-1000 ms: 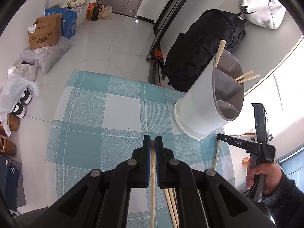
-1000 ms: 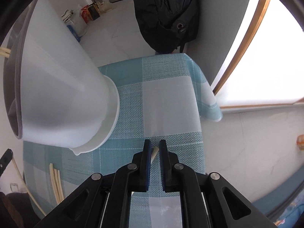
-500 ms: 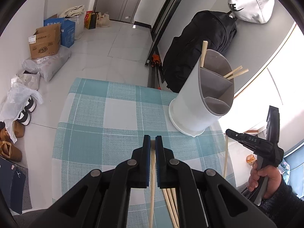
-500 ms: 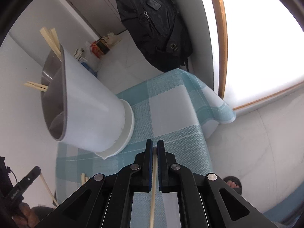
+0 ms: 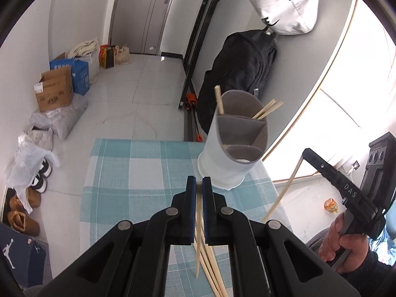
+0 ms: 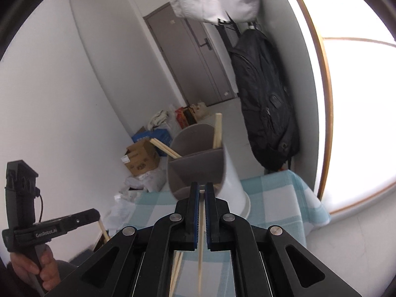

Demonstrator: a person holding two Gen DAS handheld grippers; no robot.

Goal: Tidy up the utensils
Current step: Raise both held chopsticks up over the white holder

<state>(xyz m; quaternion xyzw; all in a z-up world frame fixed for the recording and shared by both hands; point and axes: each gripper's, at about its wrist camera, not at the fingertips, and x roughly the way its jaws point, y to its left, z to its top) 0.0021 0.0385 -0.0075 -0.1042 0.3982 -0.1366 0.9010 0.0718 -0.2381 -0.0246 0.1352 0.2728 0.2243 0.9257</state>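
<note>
A white utensil holder (image 5: pixel 231 148) with grey compartments stands on the checked tablecloth (image 5: pixel 138 173); it also shows in the right wrist view (image 6: pixel 198 163), with chopsticks in its far compartments. My left gripper (image 5: pixel 199 183) is shut on a wooden chopstick (image 5: pixel 197 247), held above the table in front of the holder. My right gripper (image 6: pixel 201 188) is shut on another chopstick (image 6: pixel 201 252), lifted near the holder's rim; this chopstick (image 5: pixel 282 193) also shows in the left wrist view. Several loose chopsticks (image 5: pixel 212 267) lie on the cloth below.
A black backpack (image 5: pixel 237 74) leans on the wall behind the table and a white bag (image 5: pixel 284 2) hangs above it. Cardboard boxes (image 5: pixel 54 91), bags and shoes (image 5: pixel 27 198) lie on the floor at left. The table's right edge is near a window.
Both grippers have risen from the table, each carrying a chopstick. The right gripper tilted up from the cloth to face the holder's opening.
</note>
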